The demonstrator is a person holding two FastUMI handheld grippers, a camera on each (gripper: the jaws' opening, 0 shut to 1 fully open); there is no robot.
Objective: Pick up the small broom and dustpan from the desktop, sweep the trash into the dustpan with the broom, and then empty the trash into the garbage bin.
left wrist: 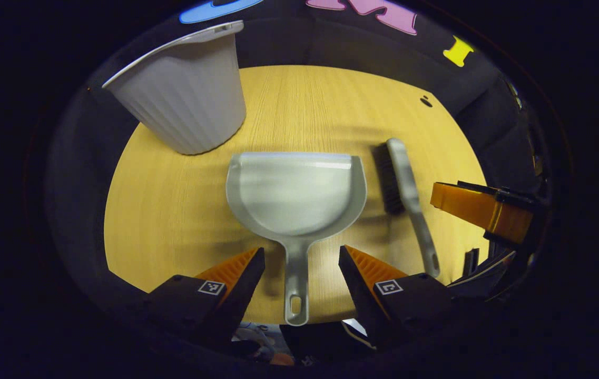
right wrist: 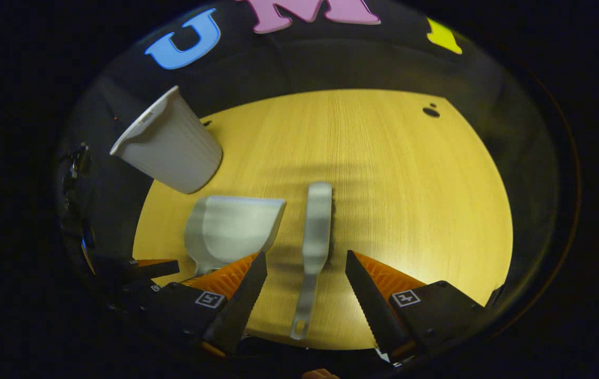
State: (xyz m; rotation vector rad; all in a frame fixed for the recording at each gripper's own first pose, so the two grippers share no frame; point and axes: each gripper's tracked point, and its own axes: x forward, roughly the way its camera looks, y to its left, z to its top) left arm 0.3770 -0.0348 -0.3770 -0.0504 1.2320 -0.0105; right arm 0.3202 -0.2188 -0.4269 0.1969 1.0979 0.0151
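Note:
A grey dustpan (left wrist: 295, 195) lies flat on the wooden desktop (left wrist: 310, 105), its handle (left wrist: 296, 284) pointing toward me between the fingers of my open left gripper (left wrist: 302, 260); the fingers stand apart from it. To its right lies the small broom (left wrist: 404, 195), bristles facing the pan. In the right gripper view, the broom (right wrist: 315, 231) lies with its handle (right wrist: 303, 305) running between the fingers of my open right gripper (right wrist: 305, 263), untouched. The dustpan (right wrist: 228, 231) sits to its left. A white ribbed garbage bin (left wrist: 183, 95) stands at the desk's far left.
The other gripper (left wrist: 481, 210) shows at the right edge of the left gripper view. The bin (right wrist: 167, 147) stands at the far left of the desktop (right wrist: 410, 173) in the right gripper view. A small dark hole (right wrist: 430, 111) marks the desk's far right corner.

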